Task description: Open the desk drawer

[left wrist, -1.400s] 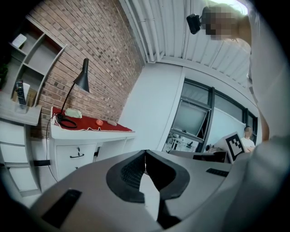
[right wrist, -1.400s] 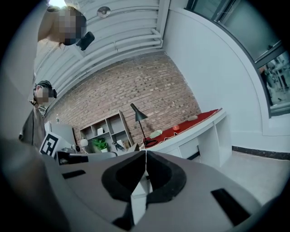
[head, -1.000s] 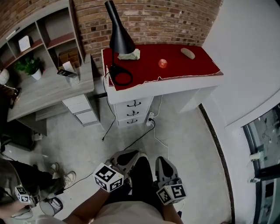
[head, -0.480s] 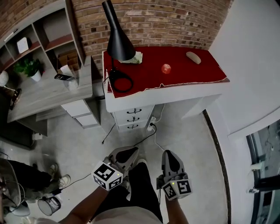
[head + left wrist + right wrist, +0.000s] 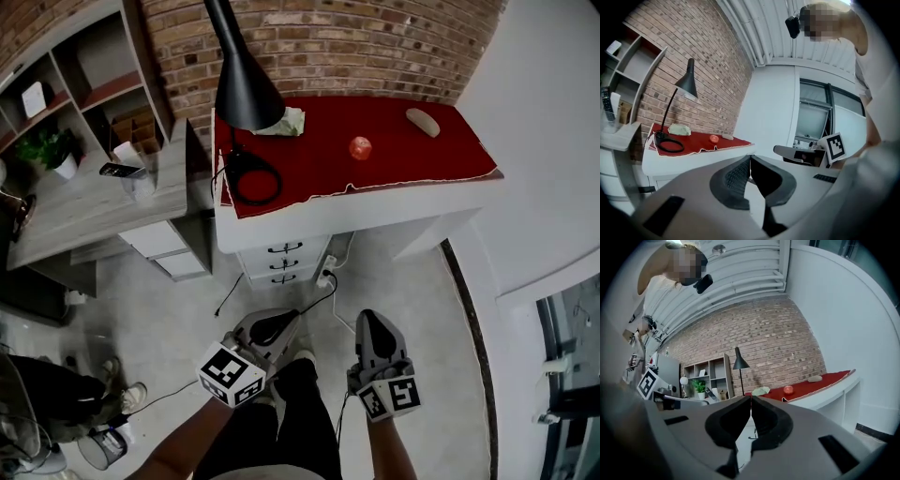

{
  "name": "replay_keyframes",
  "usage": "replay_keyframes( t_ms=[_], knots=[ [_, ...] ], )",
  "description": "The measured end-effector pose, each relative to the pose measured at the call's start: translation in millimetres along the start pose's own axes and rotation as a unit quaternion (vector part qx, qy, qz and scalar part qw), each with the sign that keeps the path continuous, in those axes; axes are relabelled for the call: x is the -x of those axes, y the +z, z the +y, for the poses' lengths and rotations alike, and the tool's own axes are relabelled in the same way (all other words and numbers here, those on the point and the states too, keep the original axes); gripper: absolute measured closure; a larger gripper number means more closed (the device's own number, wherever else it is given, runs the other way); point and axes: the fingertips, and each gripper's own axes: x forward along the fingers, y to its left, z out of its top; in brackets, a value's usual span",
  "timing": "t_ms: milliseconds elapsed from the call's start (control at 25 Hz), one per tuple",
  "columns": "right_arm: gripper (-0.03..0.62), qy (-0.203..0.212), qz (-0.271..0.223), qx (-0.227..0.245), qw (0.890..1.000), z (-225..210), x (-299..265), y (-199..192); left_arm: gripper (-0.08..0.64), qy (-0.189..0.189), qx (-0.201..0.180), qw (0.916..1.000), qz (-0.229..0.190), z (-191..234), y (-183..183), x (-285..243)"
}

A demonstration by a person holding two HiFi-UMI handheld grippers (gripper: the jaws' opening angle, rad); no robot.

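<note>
The white desk (image 5: 375, 202), covered by a red cloth, has a stack of three white drawers (image 5: 284, 262) with dark handles under its left end, all pushed in. My left gripper (image 5: 272, 330) and right gripper (image 5: 375, 339) hang over the floor in front of the drawers, well short of them, and both point toward the desk. In the left gripper view the left gripper (image 5: 750, 157) has its pads meeting at the tips with nothing between them. In the right gripper view the right gripper (image 5: 750, 398) is shut and empty too.
A black lamp (image 5: 242, 89), a pale cloth (image 5: 284, 120), an orange ball (image 5: 360, 148) and a beige object (image 5: 424, 120) sit on the red cloth. A grey wooden desk (image 5: 84, 202) and shelves stand to the left. A black cable (image 5: 309, 300) runs across the floor from a plug (image 5: 327, 267).
Both grippers have moved forward toward the desk and spread a little apart. The desk and its drawers now sit nearer in the head view. Both pairs of jaws stay shut.
</note>
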Motion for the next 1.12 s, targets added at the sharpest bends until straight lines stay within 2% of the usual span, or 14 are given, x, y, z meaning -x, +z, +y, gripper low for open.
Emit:
replay_keyframes(
  t_ms=[240,480,1120],
  knots=[
    [0.575,0.012,-0.011,0.023,1.000,-17,-20,-23,0.549,0.006,-0.001,1.0000,0.004,24,-35,-16],
    [0.575,0.034,-0.011,0.069,0.997,-20,-38,-60,0.549,0.017,0.004,0.9998,0.010,54,-78,-25],
    [0.575,0.070,-0.025,0.075,0.994,-58,-90,-172,0.549,0.040,0.002,0.9992,-0.006,123,-181,-68]
  ],
)
